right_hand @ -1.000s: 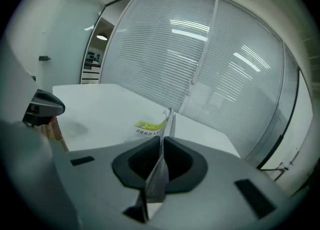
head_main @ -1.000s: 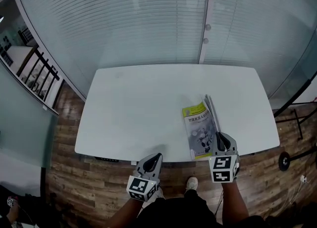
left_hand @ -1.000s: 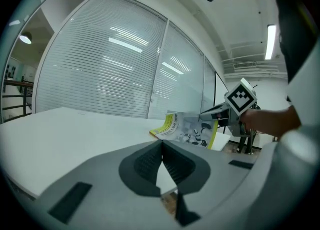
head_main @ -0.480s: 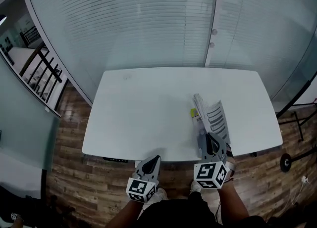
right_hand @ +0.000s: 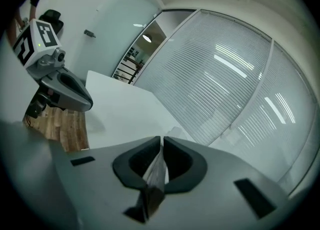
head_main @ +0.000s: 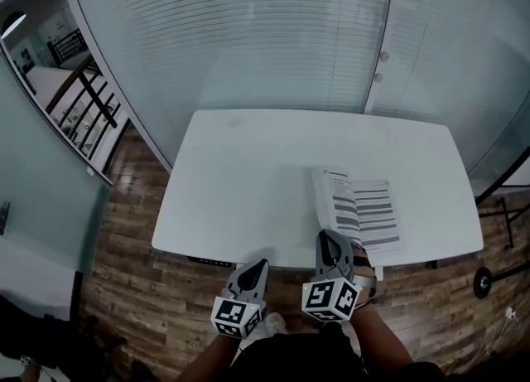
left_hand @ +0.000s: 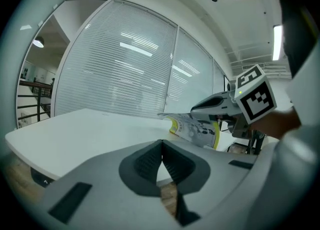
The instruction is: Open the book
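A thin book (head_main: 374, 211) lies open near the front right of the white table (head_main: 248, 181), printed pages facing up. Its left leaf (head_main: 334, 203) stands raised, with my right gripper (head_main: 330, 239) shut on that leaf's lower edge. In the right gripper view the paper (right_hand: 159, 166) is pinched between the pads. In the left gripper view the book's yellow and grey cover (left_hand: 196, 129) shows under the right gripper (left_hand: 216, 105). My left gripper (head_main: 257, 267) hovers at the table's front edge, left of the book, shut on nothing.
A glass wall with blinds (head_main: 273, 32) rises behind the table. Wooden floor (head_main: 132, 239) surrounds it, with a dark railing (head_main: 91, 99) at the left and a black wheeled stand base (head_main: 483, 281) at the right. The table's left half is bare.
The right gripper has carried the cover up and over to the left, so the closed book now lies open. The left gripper has drifted slightly along the front edge.
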Action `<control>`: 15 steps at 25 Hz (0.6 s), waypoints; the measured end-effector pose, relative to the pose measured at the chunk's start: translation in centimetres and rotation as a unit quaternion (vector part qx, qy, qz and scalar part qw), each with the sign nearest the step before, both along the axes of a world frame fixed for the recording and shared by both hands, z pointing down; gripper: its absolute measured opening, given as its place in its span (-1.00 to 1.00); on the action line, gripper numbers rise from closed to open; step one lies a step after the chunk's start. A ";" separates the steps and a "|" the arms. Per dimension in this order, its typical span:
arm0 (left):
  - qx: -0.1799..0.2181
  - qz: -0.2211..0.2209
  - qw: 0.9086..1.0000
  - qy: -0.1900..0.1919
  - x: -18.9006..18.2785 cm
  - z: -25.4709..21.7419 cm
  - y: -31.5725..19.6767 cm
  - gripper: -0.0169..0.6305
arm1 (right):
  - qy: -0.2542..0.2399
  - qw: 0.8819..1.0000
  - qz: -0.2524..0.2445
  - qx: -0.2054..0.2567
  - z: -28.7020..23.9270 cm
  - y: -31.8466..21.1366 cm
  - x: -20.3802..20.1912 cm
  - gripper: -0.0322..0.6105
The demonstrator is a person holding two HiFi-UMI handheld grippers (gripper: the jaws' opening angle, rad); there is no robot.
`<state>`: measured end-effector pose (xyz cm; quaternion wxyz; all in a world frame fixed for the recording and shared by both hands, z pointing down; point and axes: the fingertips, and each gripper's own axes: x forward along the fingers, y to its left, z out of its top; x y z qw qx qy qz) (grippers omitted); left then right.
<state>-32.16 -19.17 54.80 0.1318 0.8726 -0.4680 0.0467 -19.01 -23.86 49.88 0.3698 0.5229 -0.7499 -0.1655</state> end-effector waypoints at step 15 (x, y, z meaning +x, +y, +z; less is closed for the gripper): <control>-0.009 -0.041 0.999 -0.009 -3.6 0.3 1.6 -0.91 | 0.022 0.994 -0.078 -0.067 8.4 0.7 -7.1 -0.81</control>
